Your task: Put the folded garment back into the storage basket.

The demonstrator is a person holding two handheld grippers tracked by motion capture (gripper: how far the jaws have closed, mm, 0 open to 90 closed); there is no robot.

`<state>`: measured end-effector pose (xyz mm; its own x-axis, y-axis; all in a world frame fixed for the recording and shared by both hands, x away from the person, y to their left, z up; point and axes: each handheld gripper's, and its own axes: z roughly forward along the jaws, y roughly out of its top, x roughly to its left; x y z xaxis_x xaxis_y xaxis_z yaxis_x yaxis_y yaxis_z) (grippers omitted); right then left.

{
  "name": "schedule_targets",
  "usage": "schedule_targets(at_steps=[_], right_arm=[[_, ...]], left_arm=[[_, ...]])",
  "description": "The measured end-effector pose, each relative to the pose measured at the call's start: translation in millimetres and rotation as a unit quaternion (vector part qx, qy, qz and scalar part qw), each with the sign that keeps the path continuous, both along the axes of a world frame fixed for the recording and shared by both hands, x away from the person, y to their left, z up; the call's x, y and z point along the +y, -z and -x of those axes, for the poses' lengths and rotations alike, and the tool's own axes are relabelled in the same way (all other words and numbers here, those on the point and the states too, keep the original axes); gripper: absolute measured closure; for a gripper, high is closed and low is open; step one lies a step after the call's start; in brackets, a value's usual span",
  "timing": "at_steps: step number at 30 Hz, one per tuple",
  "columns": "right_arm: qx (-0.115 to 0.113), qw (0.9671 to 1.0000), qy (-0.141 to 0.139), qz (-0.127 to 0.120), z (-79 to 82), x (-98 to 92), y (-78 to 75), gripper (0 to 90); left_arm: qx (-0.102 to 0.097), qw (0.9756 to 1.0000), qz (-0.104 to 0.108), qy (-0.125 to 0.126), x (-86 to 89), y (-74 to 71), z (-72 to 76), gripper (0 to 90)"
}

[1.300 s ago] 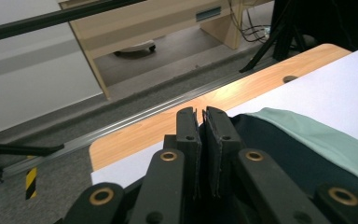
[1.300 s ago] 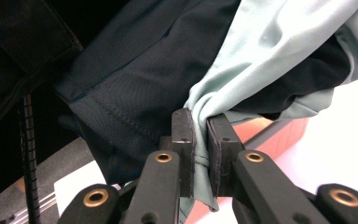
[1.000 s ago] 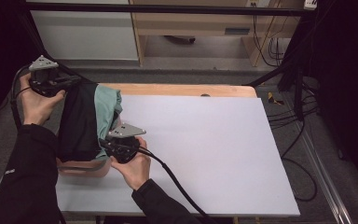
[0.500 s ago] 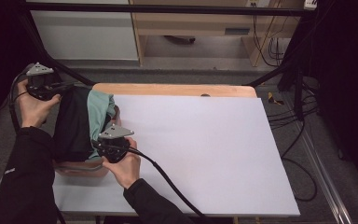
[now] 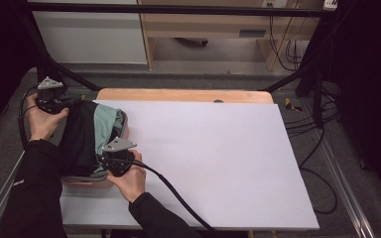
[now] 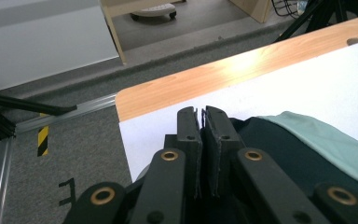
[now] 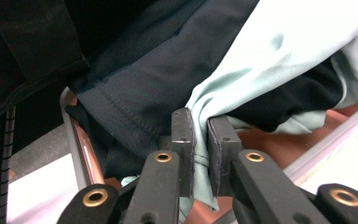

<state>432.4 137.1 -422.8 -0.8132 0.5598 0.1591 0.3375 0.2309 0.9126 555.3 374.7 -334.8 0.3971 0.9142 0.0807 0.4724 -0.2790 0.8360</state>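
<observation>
White tabletop (image 5: 218, 163) with a copper-coloured tray (image 7: 279, 149) at its left edge | dark-and-mint garment (image 5: 87, 136) hangs over that tray, pinched at two spots | step: likely lowering cloth into tray; next calls for letting go | left gripper (image 6: 200, 122) clamped on dark hem, far left | right gripper (image 7: 199, 140) clamped on mint fold, hand low beside tray

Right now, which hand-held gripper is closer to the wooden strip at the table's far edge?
Left. The left hand-held gripper sits by the wooden strip's left end; the right hand-held gripper is nearer the person, clamping the garment.
</observation>
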Motion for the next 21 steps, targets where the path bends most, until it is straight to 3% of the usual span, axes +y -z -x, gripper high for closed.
schedule_targets(at_steps=[8, 13, 14, 16, 17, 18, 20, 21], right_arm=[[0.003, 0.9999, -0.002, 0.017, -0.1, 6.3, 9.8, 82.9], [0.002, 0.9995, -0.003, 0.03, 1.0, 8.6, 14.4, 82.0], [0.002, 0.9994, -0.004, 0.034, 1.1, 8.7, 14.7, 81.3], [0.006, 0.9992, -0.008, 0.038, 2.8, 7.8, 14.9, 78.0], [0.006, 0.9992, -0.008, 0.038, 2.8, 7.8, 14.9, 78.0], [-0.001, 0.9998, 0.005, 0.022, 7.5, 3.4, 11.4, 56.3], [-0.015, 0.9998, 0.01, 0.012, 11.5, -2.3, 6.8, 45.1], [-0.028, 0.9994, 0.016, 0.009, 14.1, -8.0, 3.1, 37.0]], left_arm=[[0.009, 1.0, 0.0, -0.001, 2.4, 14.0, -2.9, 84.5], [0.031, 0.9995, -0.006, -0.004, 3.1, 21.8, -6.4, 83.9], [0.031, 0.9995, -0.006, -0.004, 3.1, 21.8, -6.4, 82.7], [0.041, 0.9991, -0.005, -0.013, 3.1, 28.2, -7.5, 71.9], [0.043, 0.9989, 0.005, -0.02, 3.5, 29.8, -7.3, 71.9], [0.049, 0.9982, 0.023, -0.024, 2.9, 31.8, -5.9, 54.6], [0.045, 0.9985, 0.016, -0.026, 1.5, 31.8, -4.0, 45.5], [0.044, 0.9983, 0.024, -0.029, -1.4, 30.2, 0.8, 38.6]])
